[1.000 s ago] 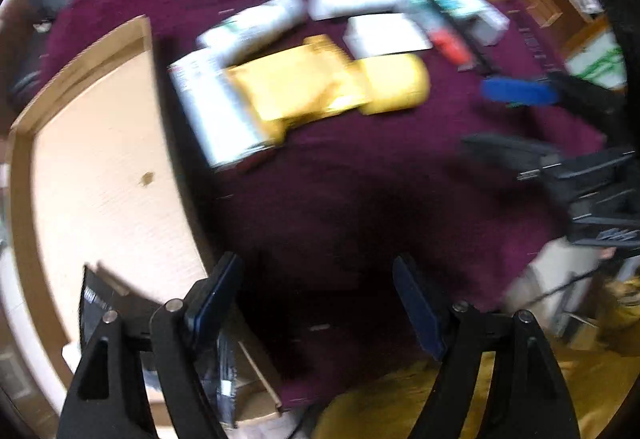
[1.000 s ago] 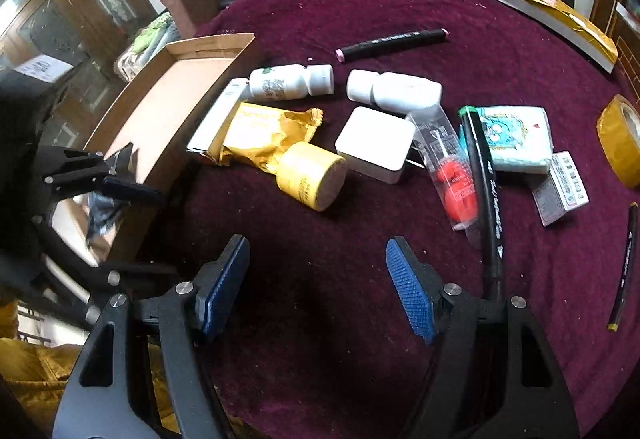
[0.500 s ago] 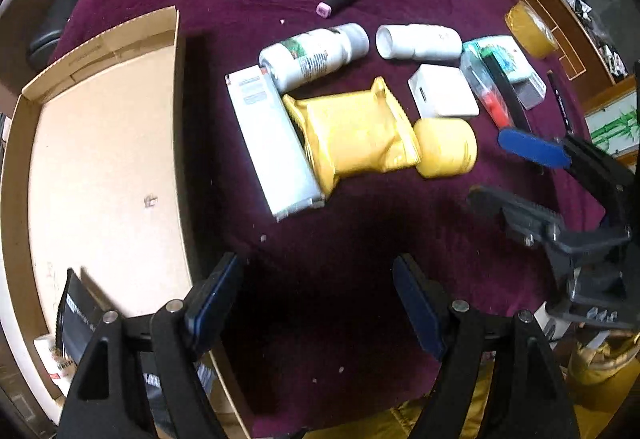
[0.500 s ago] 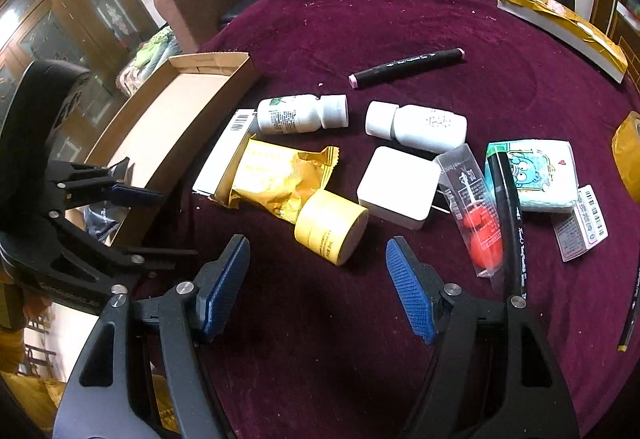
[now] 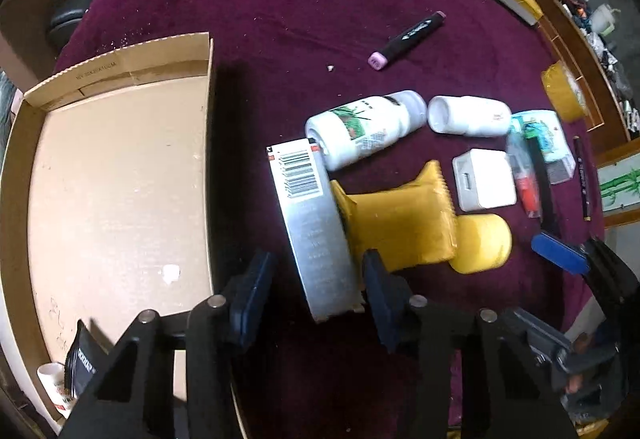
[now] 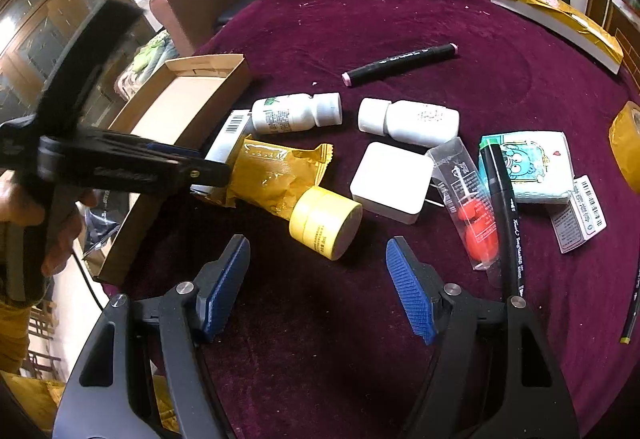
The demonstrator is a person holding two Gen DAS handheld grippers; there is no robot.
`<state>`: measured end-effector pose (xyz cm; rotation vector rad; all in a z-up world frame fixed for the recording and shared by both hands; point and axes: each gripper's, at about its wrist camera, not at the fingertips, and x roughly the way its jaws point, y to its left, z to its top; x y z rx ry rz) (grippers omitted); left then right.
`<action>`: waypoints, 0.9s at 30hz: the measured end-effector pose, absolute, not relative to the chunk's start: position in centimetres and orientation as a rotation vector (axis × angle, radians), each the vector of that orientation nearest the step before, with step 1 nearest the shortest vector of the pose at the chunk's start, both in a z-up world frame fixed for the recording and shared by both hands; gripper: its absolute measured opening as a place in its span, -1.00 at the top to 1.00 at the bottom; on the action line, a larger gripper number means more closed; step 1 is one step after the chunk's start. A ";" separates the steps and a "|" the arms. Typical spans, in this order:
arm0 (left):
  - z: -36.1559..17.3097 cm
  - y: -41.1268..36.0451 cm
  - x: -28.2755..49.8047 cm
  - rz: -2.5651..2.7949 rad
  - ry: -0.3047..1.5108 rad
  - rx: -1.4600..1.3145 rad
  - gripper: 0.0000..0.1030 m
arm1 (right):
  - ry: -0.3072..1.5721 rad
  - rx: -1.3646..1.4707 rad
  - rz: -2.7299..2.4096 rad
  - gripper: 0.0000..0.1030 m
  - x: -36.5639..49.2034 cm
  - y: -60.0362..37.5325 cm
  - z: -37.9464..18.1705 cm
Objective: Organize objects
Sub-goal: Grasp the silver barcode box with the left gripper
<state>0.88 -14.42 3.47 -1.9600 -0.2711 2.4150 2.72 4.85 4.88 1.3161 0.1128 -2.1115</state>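
A long white box with a barcode [image 5: 308, 199] lies on the maroon cloth beside a shallow cardboard tray [image 5: 120, 79]. My left gripper [image 5: 316, 271] points down over the box's near end, which sits between its jaws as they close. The right pad is at the box's edge; the left pad stands clear of it. In the right wrist view the left gripper [image 6: 200, 167] hangs above the same box [image 6: 230, 137], with a hand on its handle. My right gripper [image 6: 318, 251] is open and holds nothing, just in front of a yellow jar [image 6: 324, 221].
A yellow packet [image 5: 400, 223] overlaps the long box. Two white bottles [image 5: 360, 131] [image 5: 468, 115], a white square box [image 5: 484, 179], a black marker [image 5: 408, 39] and a tissue pack [image 6: 524, 167] lie nearby. A black packet [image 5: 80, 359] sits in the tray's near corner.
My left gripper has moved from the tray's edge over to the long white box, and its jaws have narrowed around the box's end. The right gripper has stayed open and almost still.
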 end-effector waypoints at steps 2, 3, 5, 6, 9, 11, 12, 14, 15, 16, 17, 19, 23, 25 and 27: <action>3.2 -14.6 0.3 2.431 -0.278 -1.961 0.11 | 0.115 1.311 -2.109 -0.40 2.9 4.8 4.9; 3.2 -14.5 0.1 2.439 -0.274 -1.965 0.18 | 0.115 1.310 -2.108 -0.40 2.9 4.8 5.0; 2.8 -14.3 -0.3 2.437 -0.260 -1.977 0.23 | 0.117 1.313 -2.108 -0.40 2.9 4.9 4.9; 2.5 -14.2 -0.7 2.432 -0.249 -1.984 0.25 | 0.118 1.315 -2.108 -0.40 2.9 4.9 4.9; 1.9 -13.4 -1.3 2.425 -0.191 -1.989 0.40 | 0.119 1.319 -2.109 -0.40 2.9 5.0 4.9; 1.9 -12.6 -1.0 2.413 -0.137 -1.974 0.46 | 0.121 1.323 -2.113 -0.40 2.9 5.0 4.9; 1.9 -12.5 -0.8 2.401 -0.130 -1.971 0.49 | 0.122 1.324 -2.115 -0.40 2.9 5.0 4.9; 1.9 -11.9 0.1 2.351 -0.117 -1.969 0.49 | 0.124 1.325 -2.117 -0.40 2.9 5.1 4.9; 1.9 -11.7 0.5 2.332 -0.108 -1.971 0.49 | 0.126 1.326 -2.118 -0.40 2.9 5.1 4.9; 1.9 -11.4 1.4 2.301 -0.098 -1.970 0.49 | 0.129 1.327 -2.121 -0.40 2.9 5.1 4.9; 1.9 -11.3 2.0 2.288 -0.088 -1.970 0.49 | 0.131 1.327 -2.124 -0.40 2.8 5.1 4.9; 1.8 -11.1 3.7 2.246 -0.069 -1.973 0.49 | 0.131 1.330 -2.123 -0.40 2.7 5.1 4.8; 1.7 -11.3 6.1 2.208 -0.069 -1.980 0.49 | 0.140 1.344 -2.107 -0.38 2.4 4.7 4.5; 1.7 -11.4 6.7 2.206 -0.059 -1.972 0.49 | 0.144 1.356 -2.110 -0.33 2.3 4.6 4.2; 1.7 -11.4 6.8 2.205 -0.059 -1.969 0.48 | 0.151 1.369 -2.116 -0.28 2.0 4.5 3.9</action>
